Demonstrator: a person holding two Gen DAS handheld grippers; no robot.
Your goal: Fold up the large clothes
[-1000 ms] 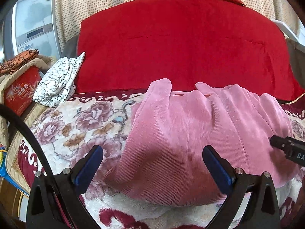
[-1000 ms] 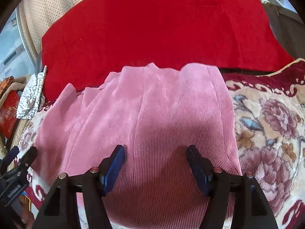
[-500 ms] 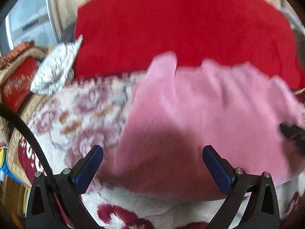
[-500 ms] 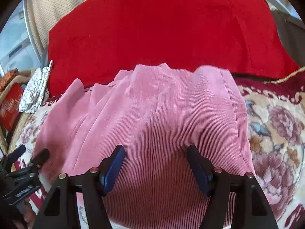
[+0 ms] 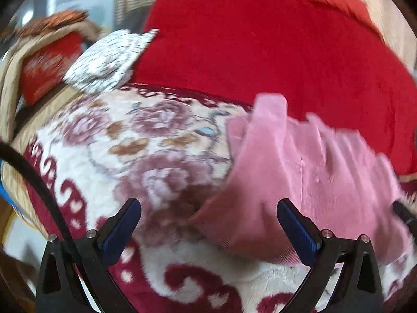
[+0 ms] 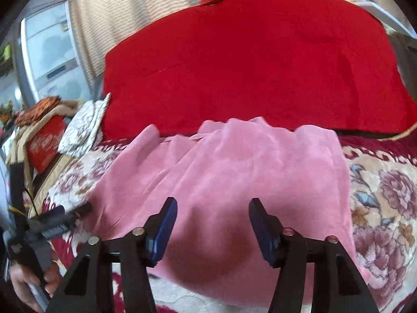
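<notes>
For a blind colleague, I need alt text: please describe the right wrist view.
A pink corduroy garment lies spread on a floral blanket, directly ahead of the open right gripper, whose blue-padded fingers hold nothing. A red quilt lies behind; the left gripper is at far left.

A floral blanket covers the bed. Behind it lies a red quilt. A black-and-white cloth rests at the quilt's left edge, near a red box. Beige curtains hang behind.
</notes>
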